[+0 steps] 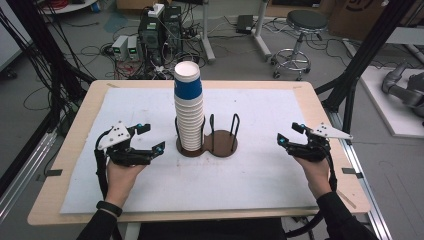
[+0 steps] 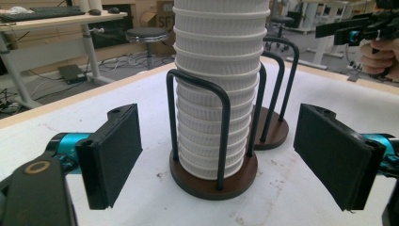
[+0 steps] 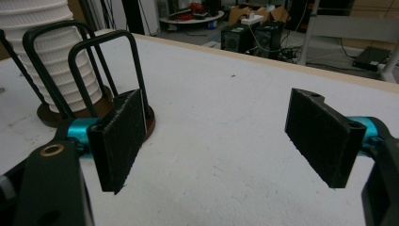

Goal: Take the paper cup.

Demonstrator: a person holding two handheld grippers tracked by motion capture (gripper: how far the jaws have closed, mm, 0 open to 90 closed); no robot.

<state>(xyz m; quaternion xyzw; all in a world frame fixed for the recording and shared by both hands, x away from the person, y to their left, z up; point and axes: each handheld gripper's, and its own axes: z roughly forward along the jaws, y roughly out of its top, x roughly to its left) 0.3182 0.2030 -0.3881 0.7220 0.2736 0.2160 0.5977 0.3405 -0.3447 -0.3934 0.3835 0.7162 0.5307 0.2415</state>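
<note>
Here, a tall stack of paper cups (image 1: 189, 107), white ribbed ones with a blue-banded cup on top, stands in the left ring of a double wooden cup holder (image 1: 207, 143) near the middle of the white mat (image 1: 260, 175) that covers the table (image 1: 80, 115). Taking that stack as the landmark, the left gripper (image 1: 148, 137) hovers to its left, near but apart, with its jaws spread and nothing between them; in the left gripper view the stack (image 2: 217, 89) rises straight ahead between the two black pads (image 2: 117, 150), framed by the holder's dark wire loops (image 2: 197, 127), and the pads touch neither cups nor wire. The right gripper (image 1: 291, 134) is held well to the right of the stack, beyond the holder's empty right ring (image 1: 223, 141), and its jaws are likewise spread and bare. In the right gripper view the stack (image 3: 56, 61) sits far off to the upper left, behind the empty ring's wire loops (image 3: 106, 66), while the open gap between the pads (image 3: 120, 141) looks onto plain mat (image 3: 216, 155). Each gripper is held in a hand of the person, whose forearms come in from the near edge of the table. From the left gripper view the right gripper (image 2: 357, 30) can be seen across the table, beyond the stack.
</note>
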